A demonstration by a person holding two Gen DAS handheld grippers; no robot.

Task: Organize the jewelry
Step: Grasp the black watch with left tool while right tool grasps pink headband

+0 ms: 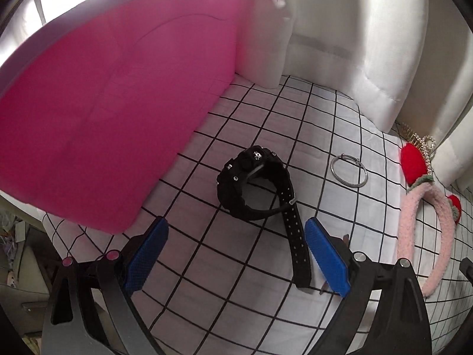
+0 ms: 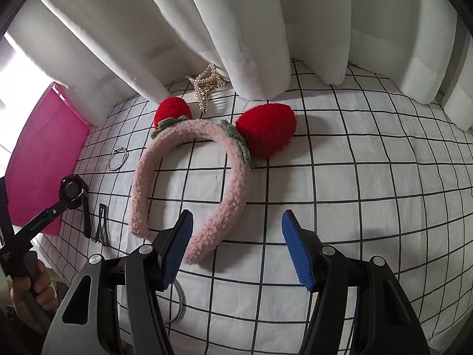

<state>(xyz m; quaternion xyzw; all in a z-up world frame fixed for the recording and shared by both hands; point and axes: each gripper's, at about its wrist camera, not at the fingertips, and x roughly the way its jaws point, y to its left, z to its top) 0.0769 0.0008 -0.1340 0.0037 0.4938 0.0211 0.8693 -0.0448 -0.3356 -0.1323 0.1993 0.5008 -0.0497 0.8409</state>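
Observation:
A black watch (image 1: 257, 189) lies on the white grid cloth (image 1: 207, 266), just ahead of my open left gripper (image 1: 236, 230); its strap runs back beside the right finger. A silver bangle (image 1: 349, 172) lies to its right. A pink fuzzy headband (image 2: 189, 183) with red strawberries lies ahead of my open, empty right gripper (image 2: 236, 222); its near end touches the left finger (image 2: 177, 248). A pearl hair claw (image 2: 205, 84) lies behind it by the curtain. The watch (image 2: 71, 192), the bangle (image 2: 117, 159) and a dark hair clip (image 2: 102, 224) show at left in the right wrist view.
A pink box (image 1: 103, 97) stands at the left on the cloth. White curtains (image 2: 236, 29) hang along the back. Another thin ring (image 2: 177, 304) lies under the right gripper. The headband also shows in the left wrist view (image 1: 414, 230).

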